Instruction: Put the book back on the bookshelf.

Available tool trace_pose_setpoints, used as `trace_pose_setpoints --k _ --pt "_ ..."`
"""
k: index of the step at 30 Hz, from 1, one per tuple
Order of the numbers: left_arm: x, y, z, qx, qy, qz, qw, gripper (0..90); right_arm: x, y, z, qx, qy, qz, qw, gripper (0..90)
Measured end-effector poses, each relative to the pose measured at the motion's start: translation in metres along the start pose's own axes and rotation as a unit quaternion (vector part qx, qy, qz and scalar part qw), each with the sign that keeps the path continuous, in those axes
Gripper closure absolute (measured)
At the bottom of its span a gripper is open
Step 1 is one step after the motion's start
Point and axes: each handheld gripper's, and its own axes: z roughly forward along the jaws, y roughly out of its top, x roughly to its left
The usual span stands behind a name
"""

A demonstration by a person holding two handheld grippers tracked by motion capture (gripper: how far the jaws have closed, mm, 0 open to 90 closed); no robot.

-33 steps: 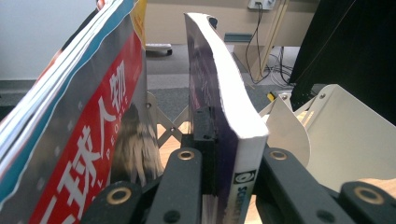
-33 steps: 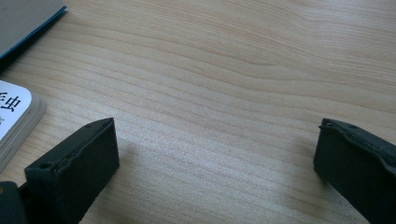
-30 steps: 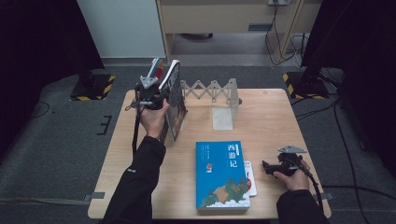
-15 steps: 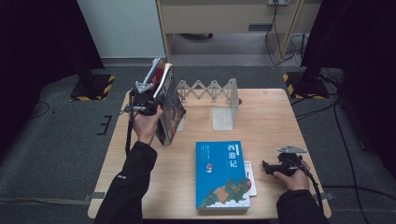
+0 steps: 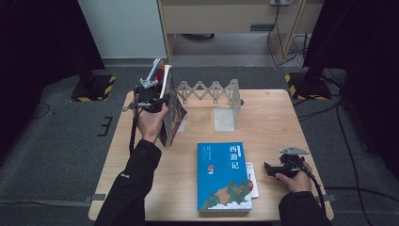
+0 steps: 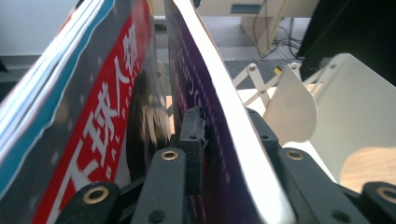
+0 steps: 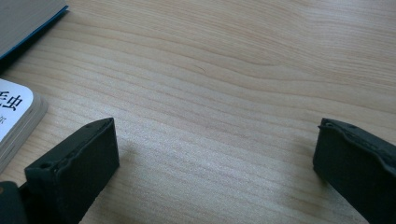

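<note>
While my left gripper [image 5: 157,96], jaws just opening, loosely straddles the thin, floppy magazine [image 6: 205,116] upright at the table's [image 5: 282,117] ten o'clock, I favour gripping near its stiffer spine; right gripper [image 5: 270,168] gapes unladen.

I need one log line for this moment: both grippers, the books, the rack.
left gripper: jaws just opening, purple book between | right gripper: open, empty | blue book: flat on table | rack: extended

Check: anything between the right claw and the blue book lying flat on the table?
Yes: a small white book, partly tucked under the blue book, lies before the right claw, seen in the high view.
</note>
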Motion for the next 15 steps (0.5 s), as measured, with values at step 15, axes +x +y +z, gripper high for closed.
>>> trace_pose_setpoints --k 15 --pt "0.0018 0.0022 0.0075 -0.048 0.029 -0.008 0.9984 82.3 -0.0001 0.0 0.0001 0.0 0.0 -0.001 1.0 0.5"
